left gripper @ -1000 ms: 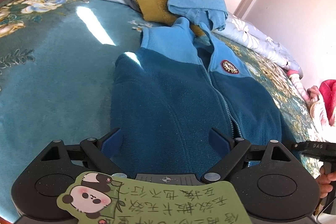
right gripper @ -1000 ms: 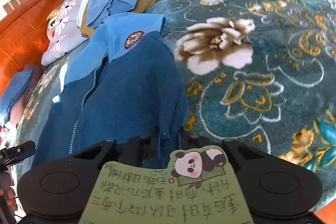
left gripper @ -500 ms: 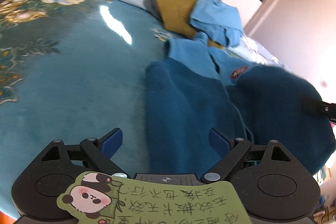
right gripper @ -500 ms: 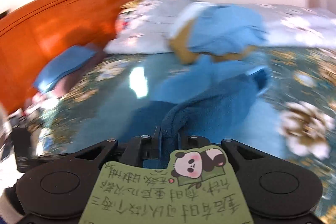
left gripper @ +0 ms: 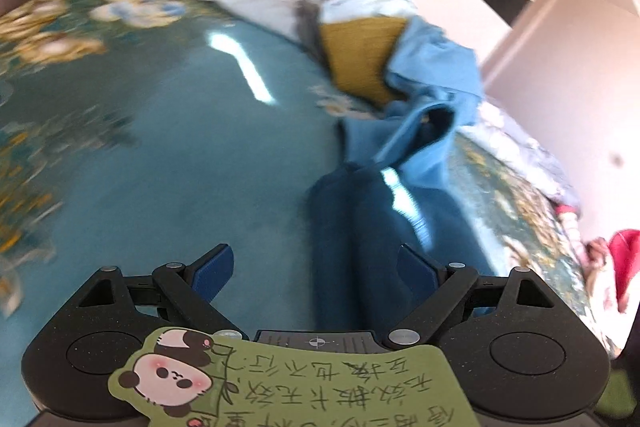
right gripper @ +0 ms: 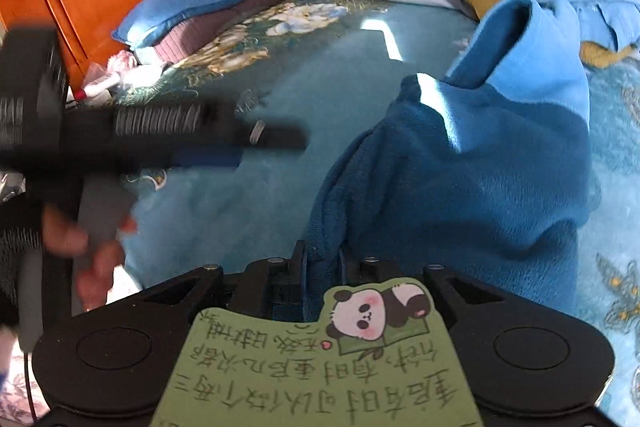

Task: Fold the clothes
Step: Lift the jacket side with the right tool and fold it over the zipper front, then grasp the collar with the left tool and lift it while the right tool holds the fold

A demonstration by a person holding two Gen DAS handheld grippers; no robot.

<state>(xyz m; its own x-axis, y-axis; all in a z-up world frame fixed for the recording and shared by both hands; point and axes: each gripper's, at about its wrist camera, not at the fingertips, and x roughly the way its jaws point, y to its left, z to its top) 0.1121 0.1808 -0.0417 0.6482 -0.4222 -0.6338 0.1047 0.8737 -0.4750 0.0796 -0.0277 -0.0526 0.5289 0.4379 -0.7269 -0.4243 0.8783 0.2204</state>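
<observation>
now r gripper (right gripper: 323, 263) jaws opening w/ fleece jacket (right gripper: 460, 163) edge between, l gripper (left gripper: 316, 269) spread wide, empty

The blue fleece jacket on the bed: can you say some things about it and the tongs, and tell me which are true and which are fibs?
1. The right tongs have the blue fleece jacket between them. True; they are opening.
2. The left tongs are squeezed shut. False: they are wide open, gripping nothing.
3. The jacket lies flat and spread out. False: it is folded over lengthwise.
4. A clothes pile sits beyond the jacket. True.
5. The bedspread is plain red. False: it is teal with flowers.
</observation>
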